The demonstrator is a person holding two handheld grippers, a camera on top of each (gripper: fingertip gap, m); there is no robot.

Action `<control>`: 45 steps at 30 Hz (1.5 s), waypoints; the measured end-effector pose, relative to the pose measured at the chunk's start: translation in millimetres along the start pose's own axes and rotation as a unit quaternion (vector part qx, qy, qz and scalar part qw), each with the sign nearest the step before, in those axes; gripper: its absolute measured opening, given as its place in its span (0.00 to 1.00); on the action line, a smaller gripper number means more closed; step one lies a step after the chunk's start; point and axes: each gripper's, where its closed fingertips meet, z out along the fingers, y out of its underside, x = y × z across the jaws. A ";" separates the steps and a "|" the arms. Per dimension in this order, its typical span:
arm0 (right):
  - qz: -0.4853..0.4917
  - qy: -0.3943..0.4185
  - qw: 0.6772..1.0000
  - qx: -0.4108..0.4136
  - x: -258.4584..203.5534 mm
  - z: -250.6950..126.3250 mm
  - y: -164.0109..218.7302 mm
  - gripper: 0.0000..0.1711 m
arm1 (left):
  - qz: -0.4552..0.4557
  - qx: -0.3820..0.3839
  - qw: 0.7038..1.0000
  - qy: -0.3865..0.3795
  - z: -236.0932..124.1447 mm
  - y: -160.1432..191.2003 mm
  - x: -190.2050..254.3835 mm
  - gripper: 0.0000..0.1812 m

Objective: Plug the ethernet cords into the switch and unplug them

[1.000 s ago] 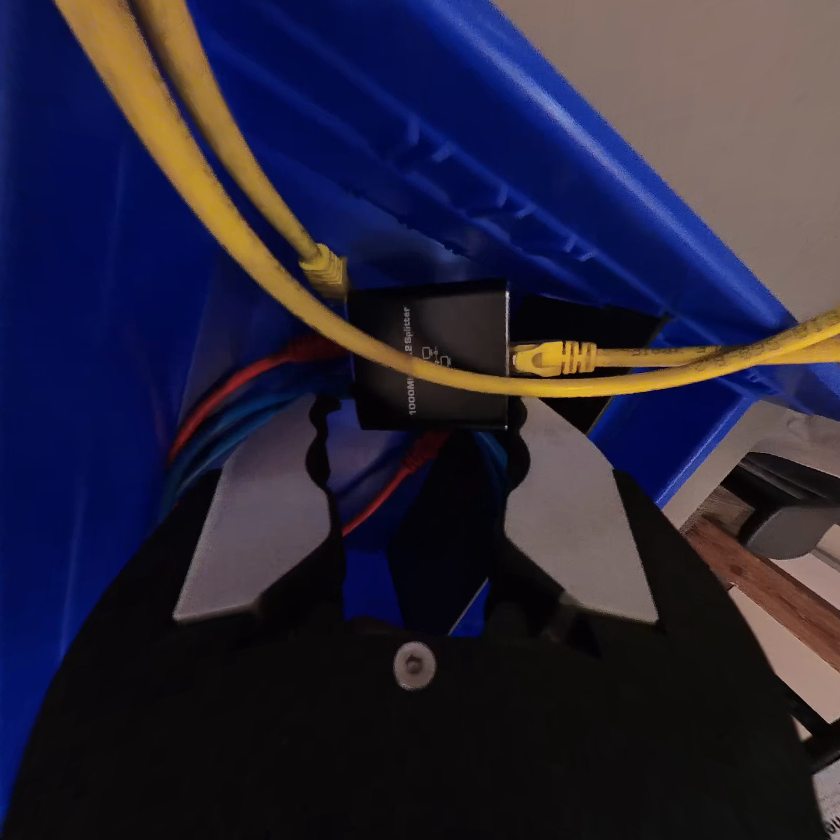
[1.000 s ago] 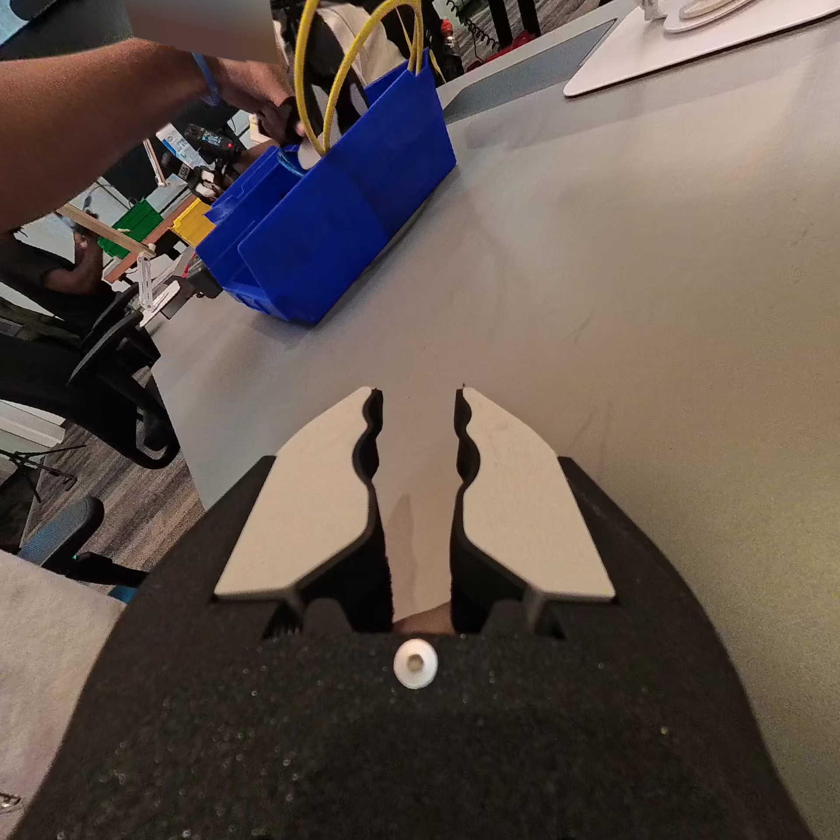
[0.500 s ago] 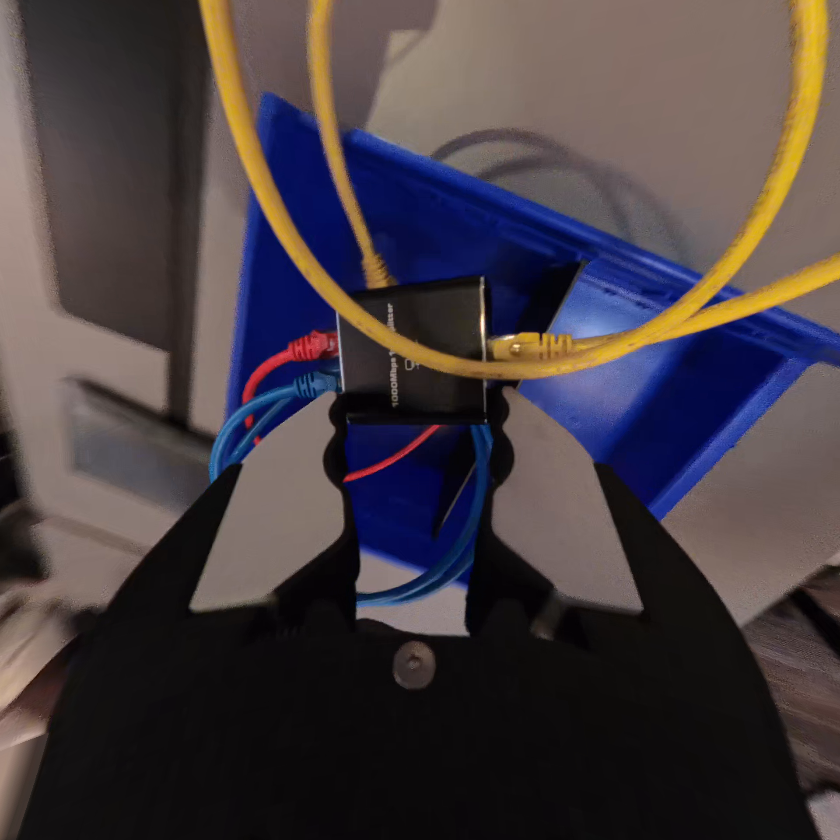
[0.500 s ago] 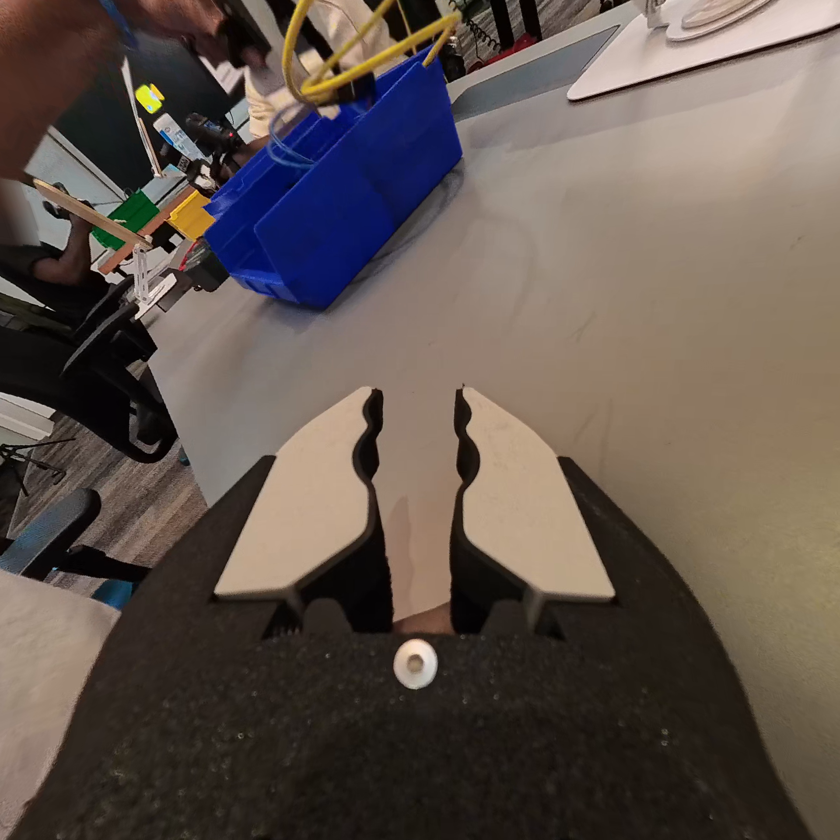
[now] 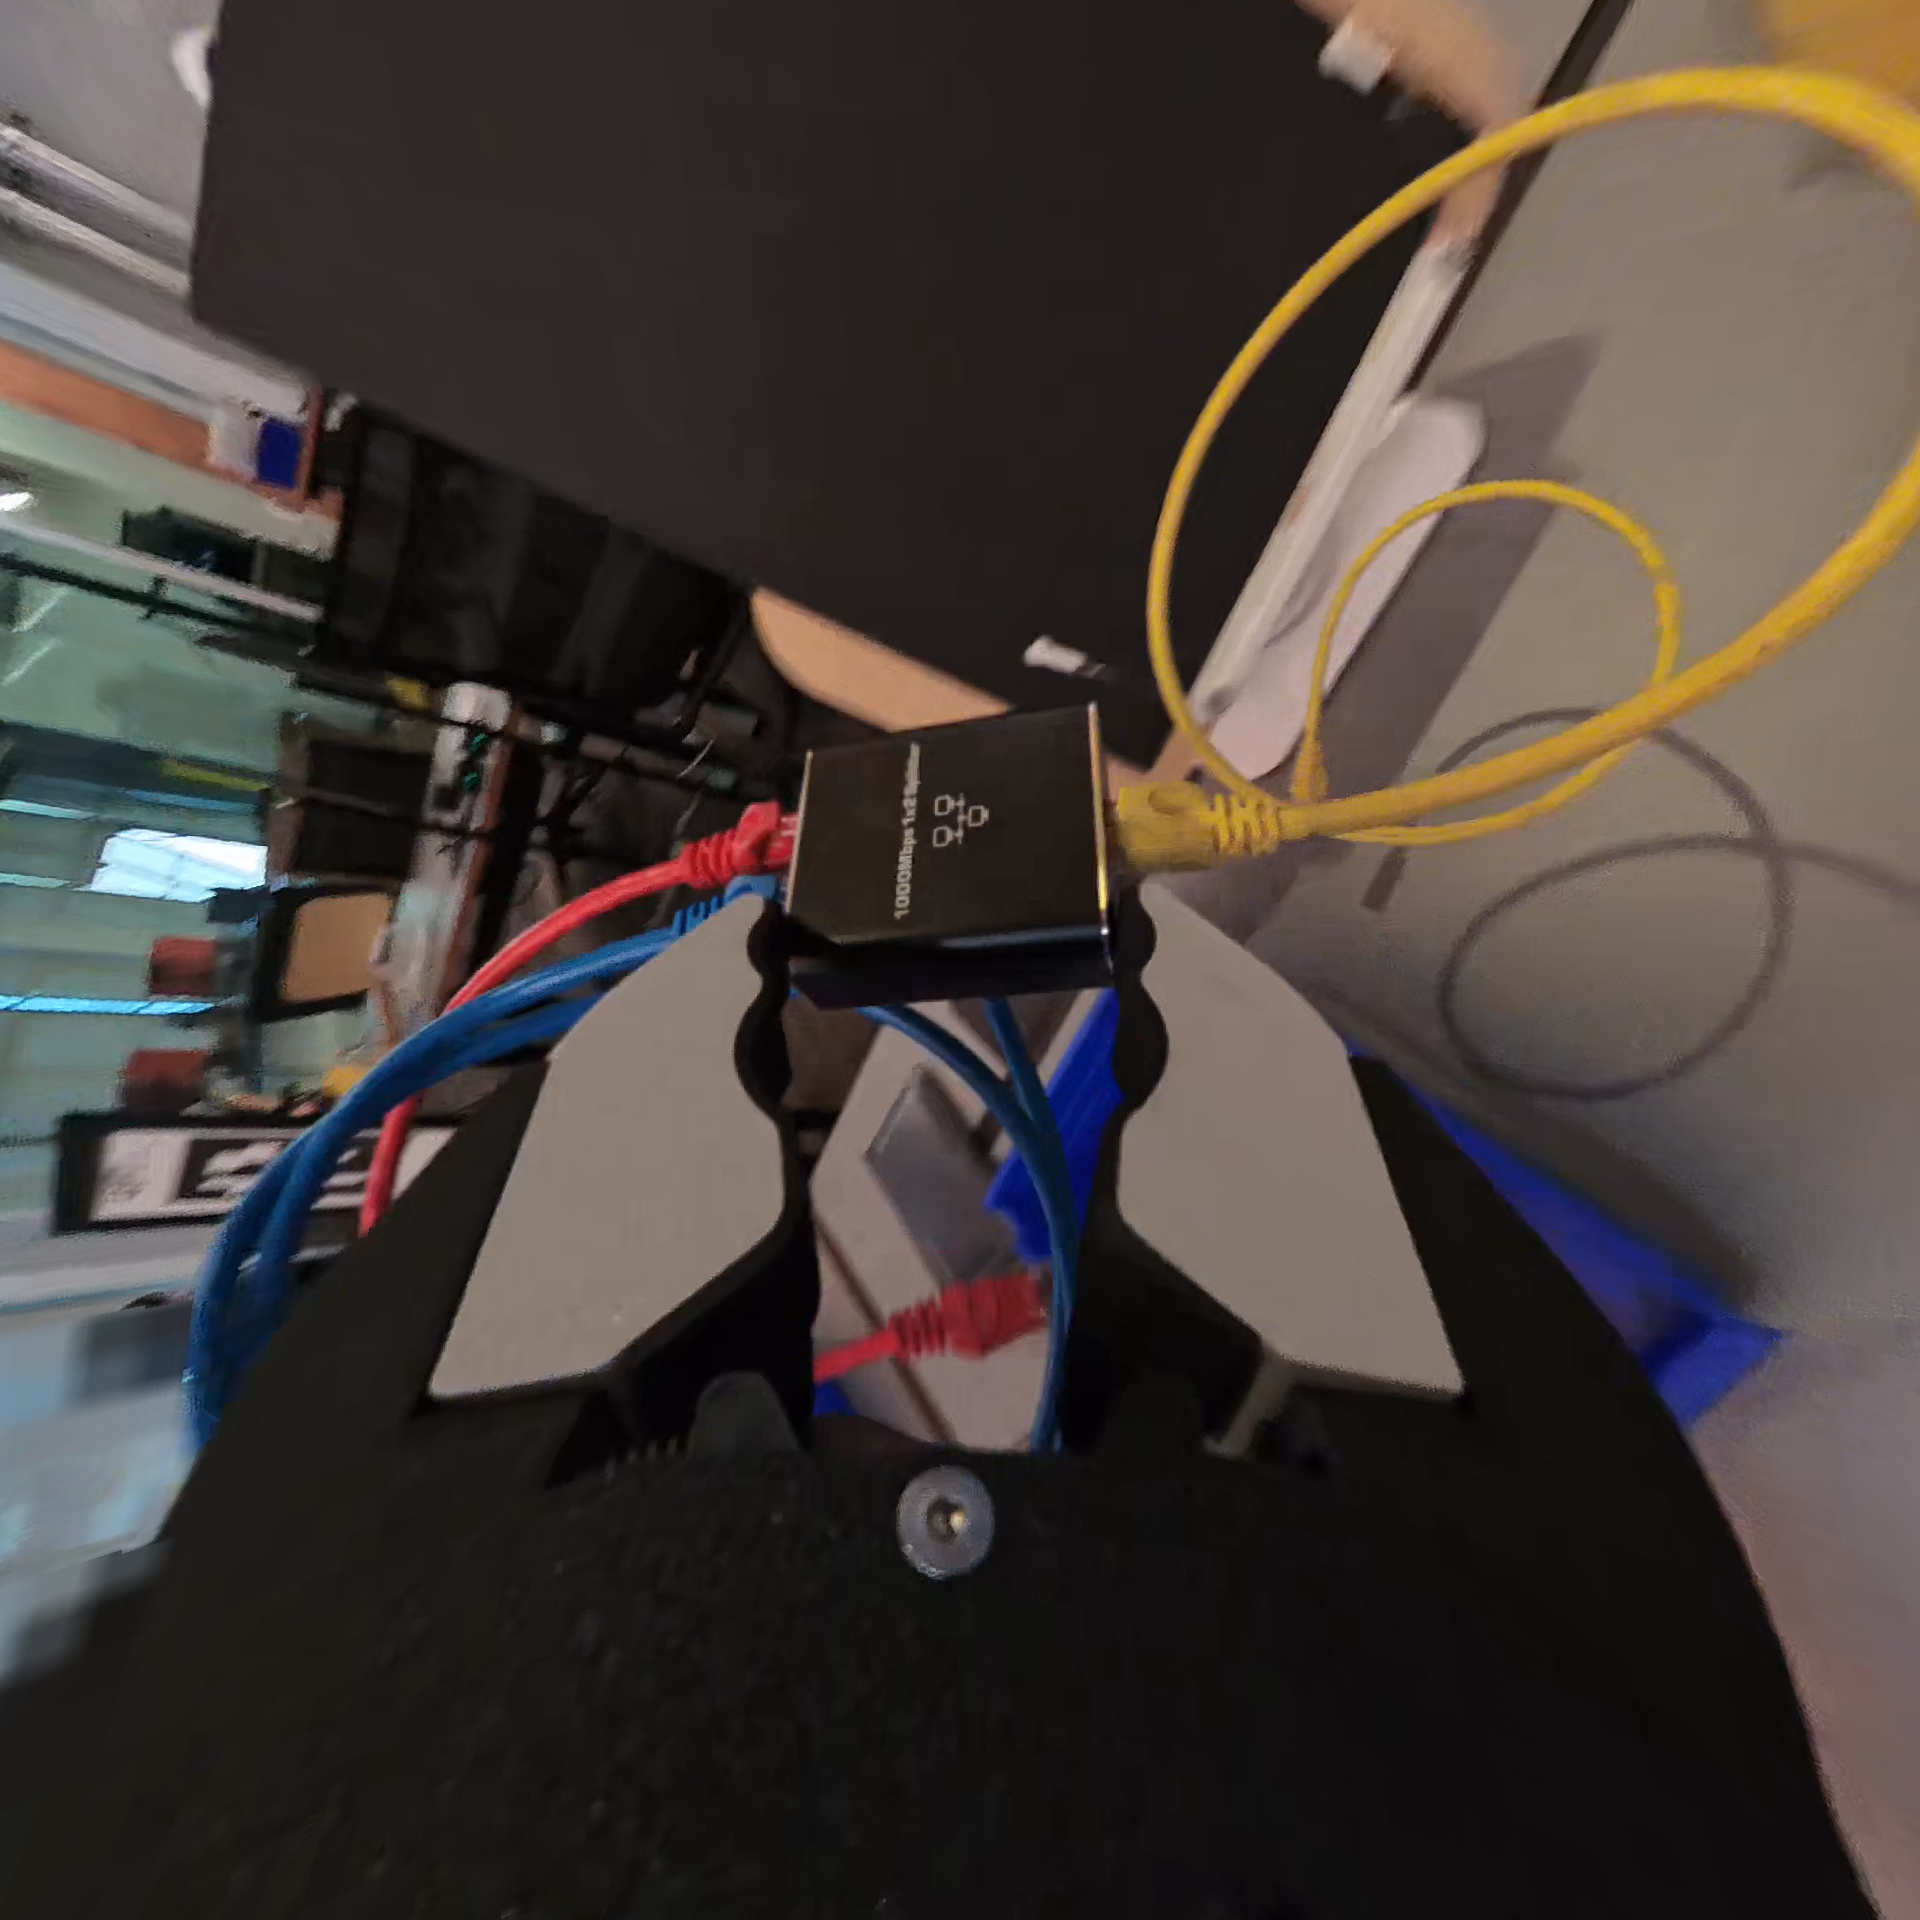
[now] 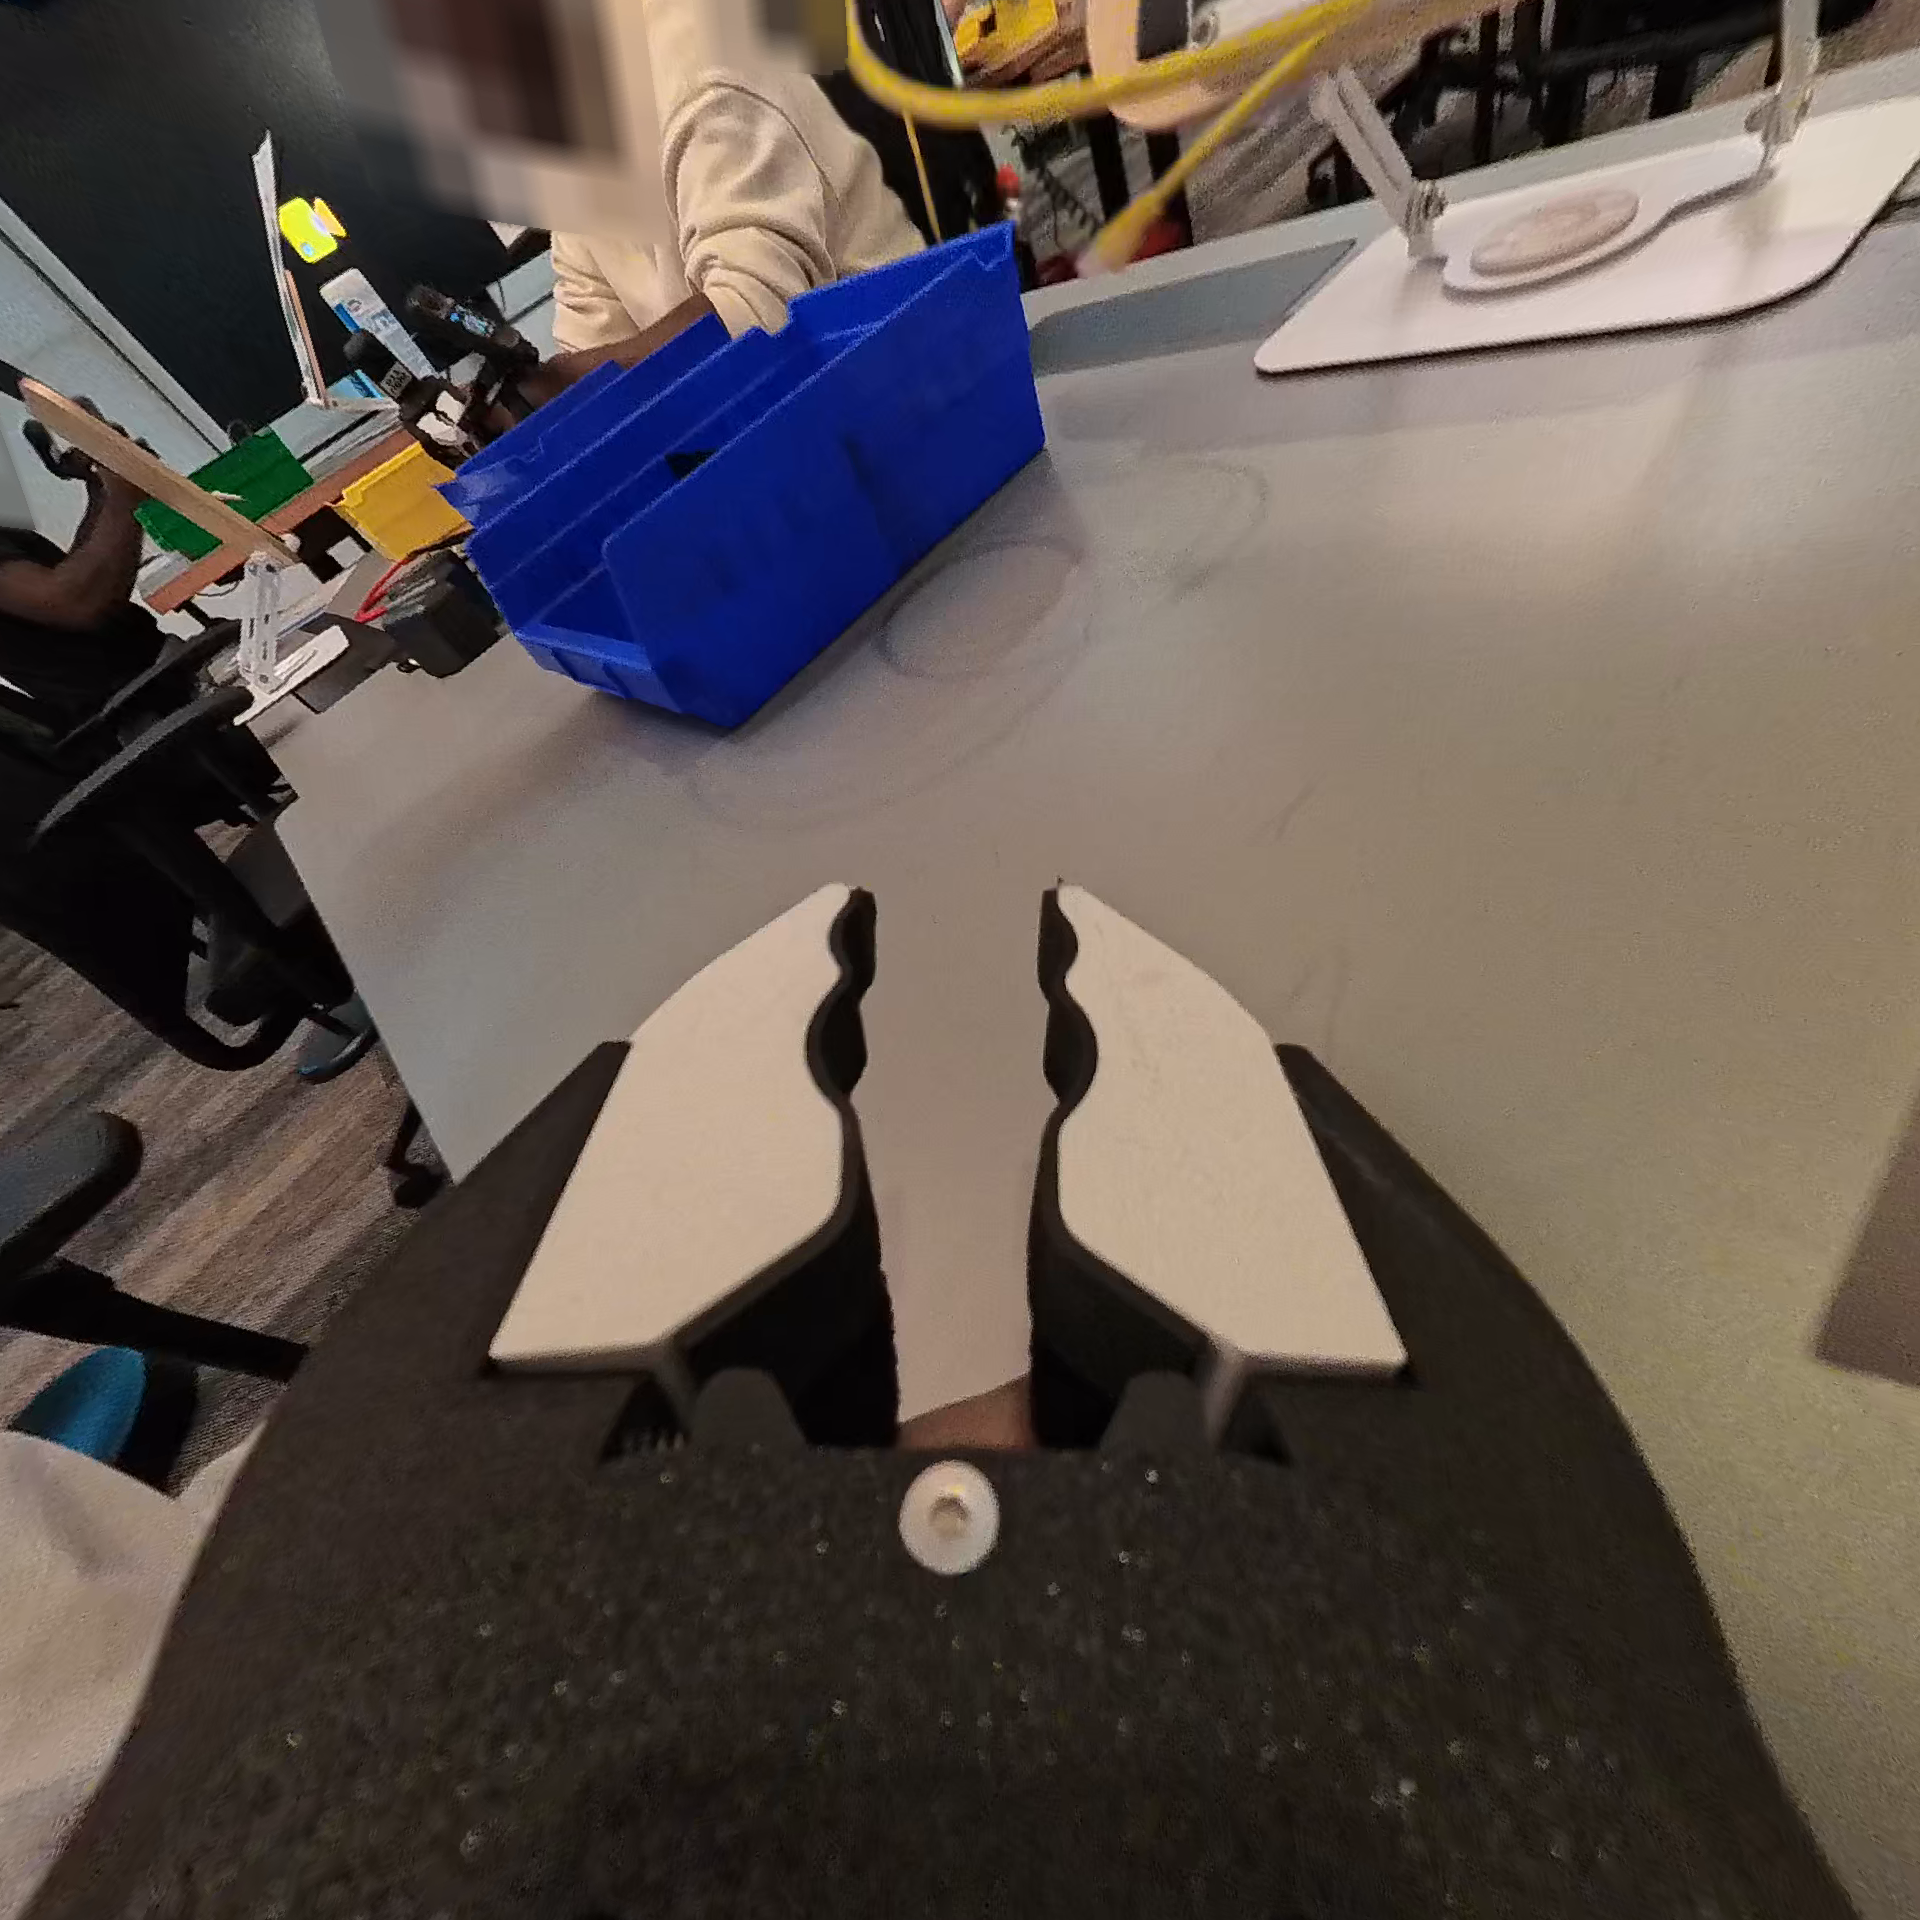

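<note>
Left gripper (image 5: 951, 940) is clamped on the black ethernet splitter (image 5: 945, 826), held up off the grey table (image 6: 1455, 727). Red cord (image 5: 623, 899), blue cord (image 5: 582, 971) and yellow cord (image 5: 1195, 826) look plugged in. Right gripper (image 6: 956, 914) hovers empty, fingers slightly apart, well away from the blue bin (image 6: 769, 540).

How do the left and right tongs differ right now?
The left tongs are shut on the black switch, held in the air with cords hanging; the right tongs are open and hold nothing, poised over the grey table. Both have grey fingers with wavy black pads.
</note>
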 end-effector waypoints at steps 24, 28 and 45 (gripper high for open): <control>-0.014 0.074 0.997 0.001 18.6 33.8 -10.8 0.26 | -0.126 0.011 0.916 0.380 101.0 0.9 326.2 0.06; -0.029 0.066 0.997 -0.012 19.9 24.7 -3.5 0.25 | 0.040 0.063 0.947 0.312 116.4 6.8 349.3 0.24; 0.004 -0.016 0.998 -0.052 7.9 33.2 13.2 0.25 | 0.239 -0.040 0.830 0.503 189.9 14.8 384.1 0.36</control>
